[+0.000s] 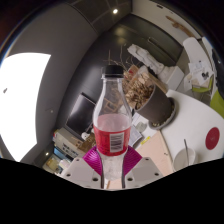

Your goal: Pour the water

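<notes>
A clear plastic bottle point(112, 115) with a black cap and a red label stands upright between my fingers, lifted well above the floor. My gripper point(111, 163) is shut on the bottle's lower part, with the magenta pads point(95, 158) pressed against both its sides. To the right of the bottle stands a white kettle-like jug point(196, 128) with a red spot on its side. Its spout points toward the bottle's neck.
The view tilts up toward a ceiling with a lamp point(115, 11) and a bright window point(22, 95) at the left. A cluttered table point(150, 90) with a brown patterned object lies behind the bottle. White equipment point(68, 142) sits at lower left.
</notes>
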`<move>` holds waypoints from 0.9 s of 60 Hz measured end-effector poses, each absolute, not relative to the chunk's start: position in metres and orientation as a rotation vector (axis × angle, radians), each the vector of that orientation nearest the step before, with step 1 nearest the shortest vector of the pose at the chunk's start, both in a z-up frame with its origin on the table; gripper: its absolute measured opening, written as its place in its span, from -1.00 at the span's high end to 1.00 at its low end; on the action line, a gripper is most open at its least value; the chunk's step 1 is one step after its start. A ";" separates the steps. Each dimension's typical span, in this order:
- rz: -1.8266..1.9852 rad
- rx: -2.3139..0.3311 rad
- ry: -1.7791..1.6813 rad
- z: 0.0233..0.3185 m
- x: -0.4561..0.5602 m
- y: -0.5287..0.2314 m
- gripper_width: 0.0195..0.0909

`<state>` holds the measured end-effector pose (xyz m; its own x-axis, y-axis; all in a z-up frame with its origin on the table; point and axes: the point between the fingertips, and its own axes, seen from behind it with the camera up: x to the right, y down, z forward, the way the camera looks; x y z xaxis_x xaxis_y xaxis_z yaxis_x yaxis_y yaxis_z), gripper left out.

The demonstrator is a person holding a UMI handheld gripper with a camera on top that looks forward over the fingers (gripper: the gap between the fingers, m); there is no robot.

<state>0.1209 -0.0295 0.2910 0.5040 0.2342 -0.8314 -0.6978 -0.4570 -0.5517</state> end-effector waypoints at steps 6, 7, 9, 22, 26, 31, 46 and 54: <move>0.939 -1.691 0.283 0.314 0.169 -0.022 0.92; 0.907 -1.684 0.270 0.316 0.177 -0.020 0.92; 0.838 -1.674 0.245 0.320 0.194 -0.018 0.92; 0.348 -1.733 0.069 0.272 0.302 -0.003 0.92; 0.215 -1.779 -0.002 0.233 0.325 -0.001 0.92; 0.107 -1.855 -0.074 0.190 0.339 0.004 0.92; 0.035 -1.982 -0.104 0.087 0.351 0.007 0.92; 0.027 -2.032 -0.087 0.053 0.353 0.000 0.90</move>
<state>0.3527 0.0000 0.0533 0.9971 0.0740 0.0191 0.0501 -0.4444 -0.8944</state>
